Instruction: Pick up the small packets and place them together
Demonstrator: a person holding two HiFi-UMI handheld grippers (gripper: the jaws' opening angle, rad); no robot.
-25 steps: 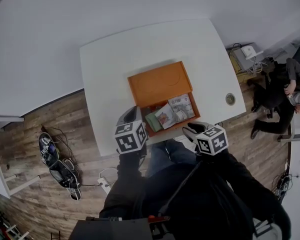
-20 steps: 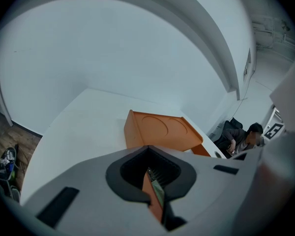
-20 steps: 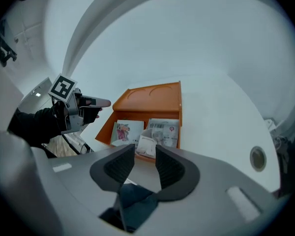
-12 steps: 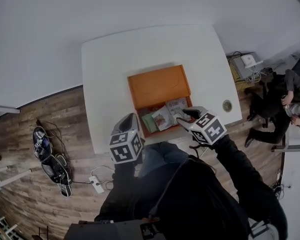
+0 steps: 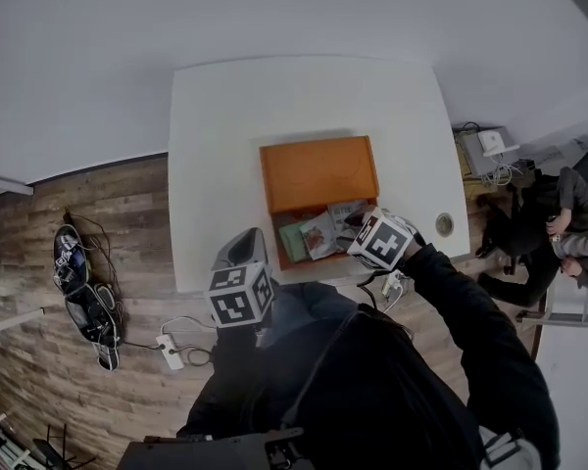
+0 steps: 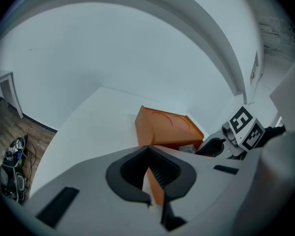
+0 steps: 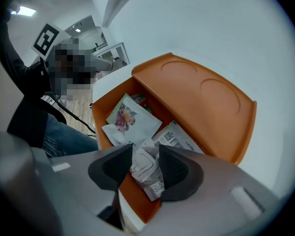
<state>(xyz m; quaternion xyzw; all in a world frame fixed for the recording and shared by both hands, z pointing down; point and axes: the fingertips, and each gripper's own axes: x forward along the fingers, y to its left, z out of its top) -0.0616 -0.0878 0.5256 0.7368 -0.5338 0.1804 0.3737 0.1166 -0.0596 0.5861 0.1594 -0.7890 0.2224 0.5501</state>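
White table (image 5: pixel 216 155) on a wood-plank floor (image 5: pixel 69 213), white wall behind; on it an orange plastic box (image 5: pixel 318 172) w/ lid open. Inside, already lying together: a flat picture-print packet (image 7: pixel 128 118), a white barcode packet (image 7: pixel 179 140) and a green packet (image 5: pixel 296 241). Right gripper (image 7: pixel 146 151) points down into the box, jaws spread and just been widening, w/ a small crinkled grey-white packet (image 7: pixel 147 176) between them; pads don't look to be pinching it (close call on one side). Left gripper (image 6: pixel 148 151) hangs near the box's near-left corner, jaws pressed together at the tips, empty. Judging by this, most is done: no loose packets visible on the tabletop. Prob. only this last one needs settling w/ the rest.
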